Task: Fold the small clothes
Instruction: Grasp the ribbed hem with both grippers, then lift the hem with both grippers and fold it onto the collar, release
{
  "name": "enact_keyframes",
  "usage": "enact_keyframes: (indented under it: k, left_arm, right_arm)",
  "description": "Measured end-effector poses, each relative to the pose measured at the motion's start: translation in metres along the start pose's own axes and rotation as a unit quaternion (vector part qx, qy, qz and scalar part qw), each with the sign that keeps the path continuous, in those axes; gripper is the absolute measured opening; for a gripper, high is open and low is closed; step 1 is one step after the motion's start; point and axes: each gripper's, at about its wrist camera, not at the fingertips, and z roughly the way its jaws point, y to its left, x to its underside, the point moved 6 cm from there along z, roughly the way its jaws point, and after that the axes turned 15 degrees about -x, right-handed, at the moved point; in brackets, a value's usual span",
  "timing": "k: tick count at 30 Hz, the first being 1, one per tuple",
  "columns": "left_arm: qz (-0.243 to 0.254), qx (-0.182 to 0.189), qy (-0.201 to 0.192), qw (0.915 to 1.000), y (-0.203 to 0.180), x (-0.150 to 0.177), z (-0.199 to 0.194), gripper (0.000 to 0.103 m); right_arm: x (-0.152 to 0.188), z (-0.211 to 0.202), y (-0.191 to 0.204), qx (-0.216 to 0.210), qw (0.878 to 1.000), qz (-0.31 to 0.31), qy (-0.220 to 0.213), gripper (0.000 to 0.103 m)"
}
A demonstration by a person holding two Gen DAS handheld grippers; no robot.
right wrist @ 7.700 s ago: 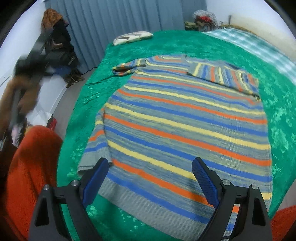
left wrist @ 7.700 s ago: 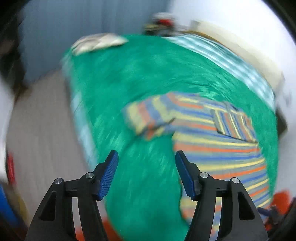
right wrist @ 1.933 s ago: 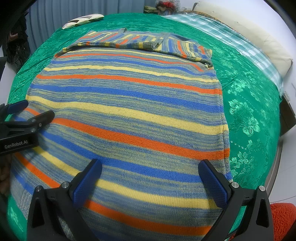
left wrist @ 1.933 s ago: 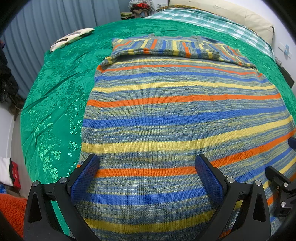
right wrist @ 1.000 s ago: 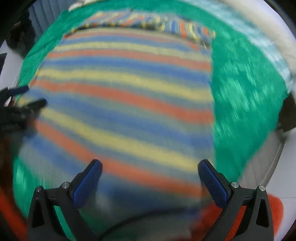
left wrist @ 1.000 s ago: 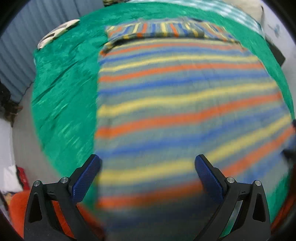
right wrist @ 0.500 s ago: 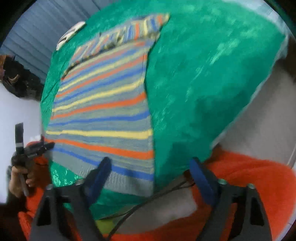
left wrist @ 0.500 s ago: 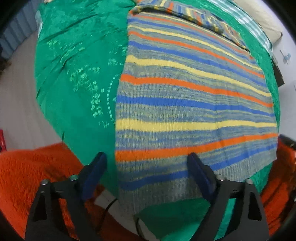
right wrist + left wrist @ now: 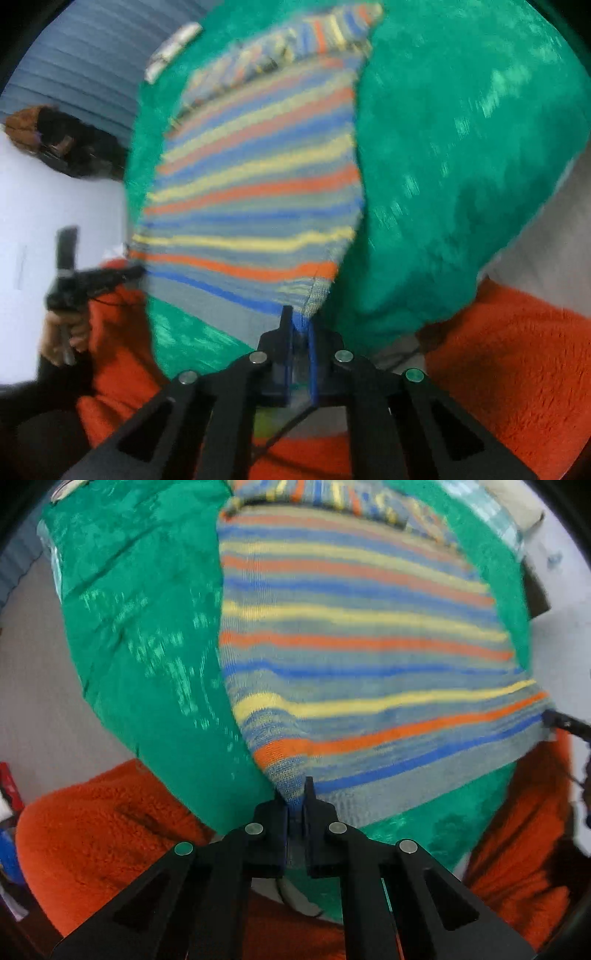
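A striped sweater [image 9: 354, 635] in blue, yellow, orange and grey lies spread on a green bedspread [image 9: 140, 627], sleeves folded across its far end. My left gripper [image 9: 295, 797] is shut on the sweater's near left hem corner, and the cloth rises a little off the bed there. In the right wrist view the sweater [image 9: 258, 177] runs away from me, and my right gripper [image 9: 299, 321] is shut on its near right hem corner. The left gripper [image 9: 122, 275] shows at the far hem corner, held in a hand [image 9: 61, 336].
The green bedspread [image 9: 461, 155] drops off at the near edge to a pale floor [image 9: 33, 686]. Orange fleece sleeves [image 9: 92, 849] fill the foreground on both sides. A patterned cushion [image 9: 171, 50] lies at the bed's far end, by grey curtains [image 9: 92, 55].
Both grippers went from wide open over the sweater to shut on its two near hem corners. Both views have swung downward, and the pinched corners now lift off the bed.
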Motion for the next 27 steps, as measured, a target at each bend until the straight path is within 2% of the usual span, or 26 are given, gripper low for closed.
enact_keyframes:
  k: [1, 4, 6, 10, 12, 16, 22, 24, 25, 26, 27]
  left_arm:
    - [-0.008, 0.013, -0.007, 0.9999, 0.003, -0.005, -0.007, 0.004]
    - [-0.053, 0.085, -0.060, 0.9932, 0.017, -0.053, -0.035, 0.004]
    - [-0.082, 0.109, -0.091, 0.9864, 0.027, -0.095, -0.041, 0.004]
    - [-0.119, 0.128, -0.142, 0.9744, 0.034, -0.186, -0.031, 0.004]
    - [-0.134, 0.135, -0.148, 0.9704, 0.040, -0.230, -0.017, 0.004]
    - [-0.144, 0.115, -0.143, 0.9723, 0.051, -0.297, 0.013, 0.004]
    - [-0.166, 0.119, -0.119, 0.9717, 0.062, -0.351, 0.050, 0.005]
    - [-0.179, 0.114, -0.119, 0.9700, 0.066, -0.362, 0.057, 0.009]
    - [-0.198, 0.107, -0.118, 0.9672, 0.073, -0.372, 0.062, 0.017]
    - [-0.224, 0.100, -0.120, 0.9619, 0.083, -0.382, 0.067, 0.035]
    - [-0.244, 0.095, -0.126, 0.9570, 0.092, -0.388, 0.068, 0.044]
  right_arm:
    - [-0.006, -0.006, 0.003, -0.013, 1.000, -0.001, -0.014, 0.006]
    - [-0.037, -0.025, 0.009, -0.059, 0.996, -0.006, -0.074, 0.006]
    - [-0.064, -0.031, 0.005, -0.070, 0.992, -0.004, -0.109, 0.006]
    - [-0.138, -0.035, -0.016, -0.070, 0.983, 0.005, -0.172, 0.006]
    - [-0.180, -0.033, -0.028, -0.067, 0.978, 0.015, -0.198, 0.006]
    - [-0.269, -0.019, -0.061, -0.074, 0.971, 0.045, -0.222, 0.006]
    - [-0.347, 0.000, -0.102, -0.092, 0.968, 0.090, -0.217, 0.006]
    - [-0.363, 0.009, -0.110, -0.100, 0.966, 0.098, -0.217, 0.006]
    - [-0.372, 0.014, -0.117, -0.112, 0.963, 0.108, -0.219, 0.007]
    - [-0.381, 0.018, -0.124, -0.122, 0.958, 0.119, -0.231, 0.012]
    - [-0.387, 0.017, -0.131, -0.117, 0.953, 0.125, -0.251, 0.018]
